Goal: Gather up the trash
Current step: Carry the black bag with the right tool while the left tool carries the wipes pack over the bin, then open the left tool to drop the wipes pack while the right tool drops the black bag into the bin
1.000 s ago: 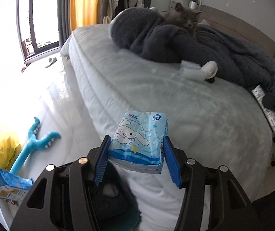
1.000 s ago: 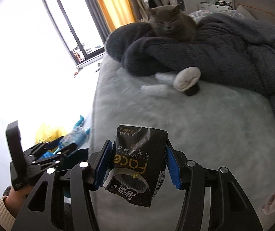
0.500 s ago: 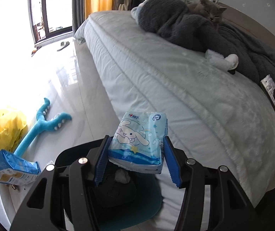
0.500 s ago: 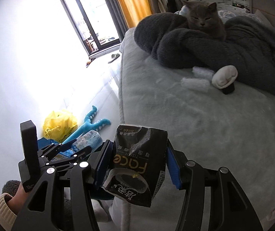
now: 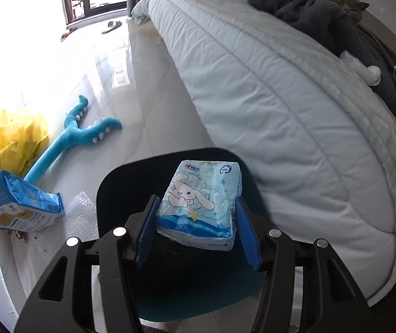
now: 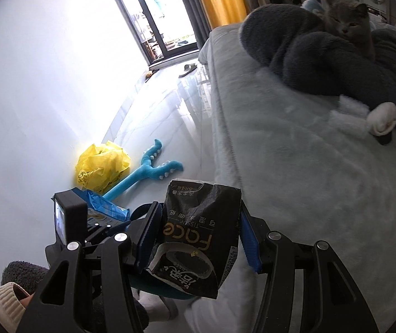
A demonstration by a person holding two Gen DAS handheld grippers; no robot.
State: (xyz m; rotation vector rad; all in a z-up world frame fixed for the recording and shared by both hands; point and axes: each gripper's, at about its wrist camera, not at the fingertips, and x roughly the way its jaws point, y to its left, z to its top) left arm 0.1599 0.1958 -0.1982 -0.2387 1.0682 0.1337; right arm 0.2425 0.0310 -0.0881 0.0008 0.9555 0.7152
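My left gripper (image 5: 198, 231) is shut on a light blue tissue pack (image 5: 202, 204) with a cartoon rabbit, held directly above a dark teal trash bin (image 5: 125, 183) on the floor beside the bed. My right gripper (image 6: 198, 236) is shut on a crumpled black tissue pack (image 6: 198, 238) printed "Face", held over the bed's edge. The left gripper's body (image 6: 70, 222) shows at the lower left of the right wrist view, with the bin (image 6: 139, 212) partly hidden behind it.
A pale bed (image 5: 281, 97) fills the right, with a grey blanket (image 6: 323, 55), a grey cat (image 6: 348, 25) and white socks (image 6: 384, 116) on it. On the floor by the wall lie a yellow bag (image 5: 14, 136), a blue plush toy (image 5: 78, 136) and a blue packet (image 5: 12, 205).
Both grippers have swung left and down from over the bed toward the floor. The left gripper with its pack has come over the bin. Both grips are unchanged.
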